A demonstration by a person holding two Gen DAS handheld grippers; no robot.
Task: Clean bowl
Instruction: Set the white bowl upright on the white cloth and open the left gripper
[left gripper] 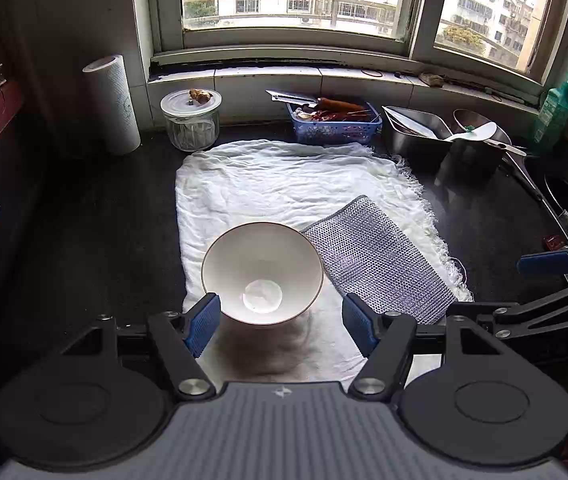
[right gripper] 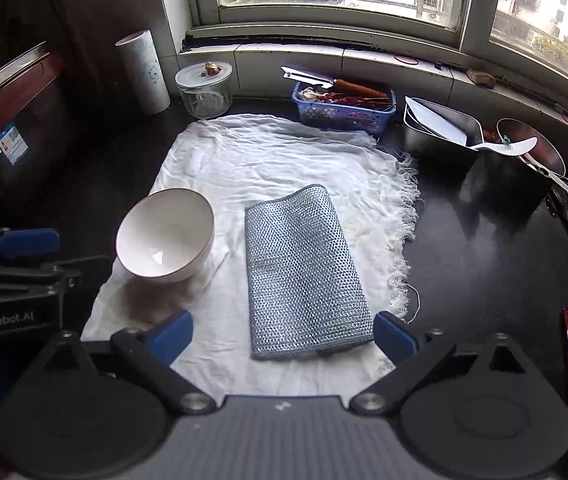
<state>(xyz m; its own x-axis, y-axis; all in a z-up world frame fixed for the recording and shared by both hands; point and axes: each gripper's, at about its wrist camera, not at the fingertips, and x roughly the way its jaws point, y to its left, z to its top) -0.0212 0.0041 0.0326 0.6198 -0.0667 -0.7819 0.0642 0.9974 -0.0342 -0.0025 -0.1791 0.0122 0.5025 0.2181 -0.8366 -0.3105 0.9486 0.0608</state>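
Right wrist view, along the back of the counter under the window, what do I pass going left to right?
Paper towel roll → lidded glass jar → blue basket → steel tray → steel pot with a white spoon across it.

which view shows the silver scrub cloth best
The right wrist view: the scrub cloth lies whole and centred on the white towel, ahead of the open right tongs. The left wrist view shows it off to the side, its near corner hidden.
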